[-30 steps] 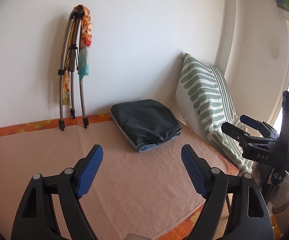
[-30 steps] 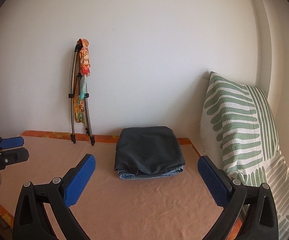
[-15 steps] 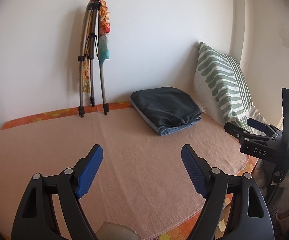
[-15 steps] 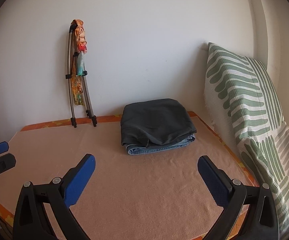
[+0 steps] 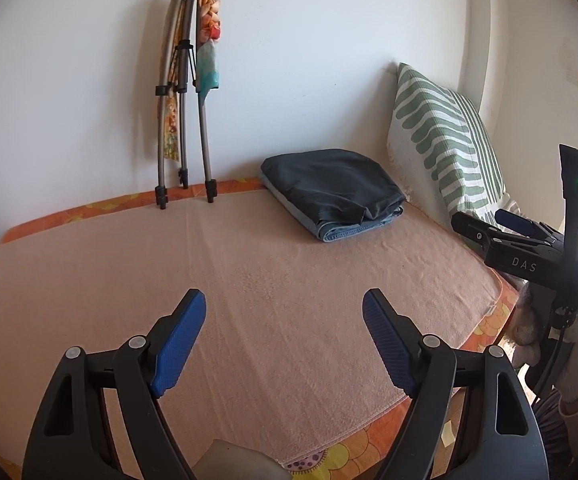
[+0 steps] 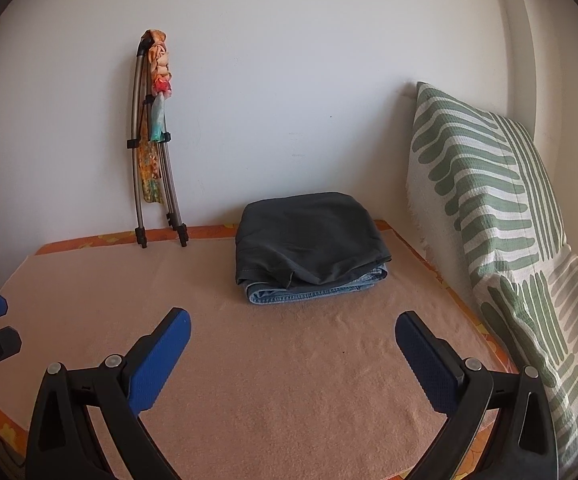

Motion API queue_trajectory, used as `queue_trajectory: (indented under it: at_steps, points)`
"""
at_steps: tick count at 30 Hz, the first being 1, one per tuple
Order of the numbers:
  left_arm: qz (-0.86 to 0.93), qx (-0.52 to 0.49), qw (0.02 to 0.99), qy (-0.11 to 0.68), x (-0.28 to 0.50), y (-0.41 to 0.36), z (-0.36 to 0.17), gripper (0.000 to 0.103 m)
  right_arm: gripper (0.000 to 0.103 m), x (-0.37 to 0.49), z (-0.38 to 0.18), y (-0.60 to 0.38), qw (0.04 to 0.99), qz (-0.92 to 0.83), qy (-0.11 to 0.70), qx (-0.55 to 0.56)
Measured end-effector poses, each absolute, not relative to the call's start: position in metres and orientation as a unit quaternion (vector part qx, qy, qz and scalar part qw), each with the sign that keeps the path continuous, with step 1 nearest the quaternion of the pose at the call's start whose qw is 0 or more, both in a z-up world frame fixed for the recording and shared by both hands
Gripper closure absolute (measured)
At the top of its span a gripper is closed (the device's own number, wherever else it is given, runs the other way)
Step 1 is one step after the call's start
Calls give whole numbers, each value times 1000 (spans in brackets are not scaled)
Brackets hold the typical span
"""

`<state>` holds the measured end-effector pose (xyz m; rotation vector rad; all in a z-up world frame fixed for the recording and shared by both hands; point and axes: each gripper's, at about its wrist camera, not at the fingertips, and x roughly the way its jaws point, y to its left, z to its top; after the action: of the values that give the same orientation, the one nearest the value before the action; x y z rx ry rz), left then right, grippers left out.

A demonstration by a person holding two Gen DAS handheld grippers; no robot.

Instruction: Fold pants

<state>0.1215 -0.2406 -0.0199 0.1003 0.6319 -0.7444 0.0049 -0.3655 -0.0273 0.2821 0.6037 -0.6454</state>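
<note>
A stack of folded pants (image 5: 333,194), dark grey on top of light blue denim, lies at the back right of a bed covered by a peach towel (image 5: 249,300). It shows in the right wrist view (image 6: 309,246) too, straight ahead. My left gripper (image 5: 285,308) is open and empty, above the towel near its front. My right gripper (image 6: 293,328) is open and empty, a short way in front of the stack. The right gripper also shows at the right edge of the left wrist view (image 5: 501,224).
A folded metal stand (image 5: 185,96) with colourful cloth leans on the white wall at the back left. A green and white striped pillow (image 6: 489,208) stands along the right side. The orange floral sheet (image 5: 485,328) shows at the bed's edges.
Both grippers have shifted and tilted, so the bed shows more from above. The pants stack has not moved. Both grippers stay open.
</note>
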Motion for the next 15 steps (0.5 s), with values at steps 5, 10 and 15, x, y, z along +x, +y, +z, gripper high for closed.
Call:
queue_trajectory:
  at_steps: [5,10,15]
  points:
    - [-356,54,880,309,120,-242,-24,22,0,5,-34,-364,892,-308,300,140]
    - [-357,58,880,308,119,-243,-25,22,0,5,-37,-362,891,-308,304,136]
    - [-353,60,880,311,120,-244,-27,22,0,3,-38,-363,891,-307,304,141]
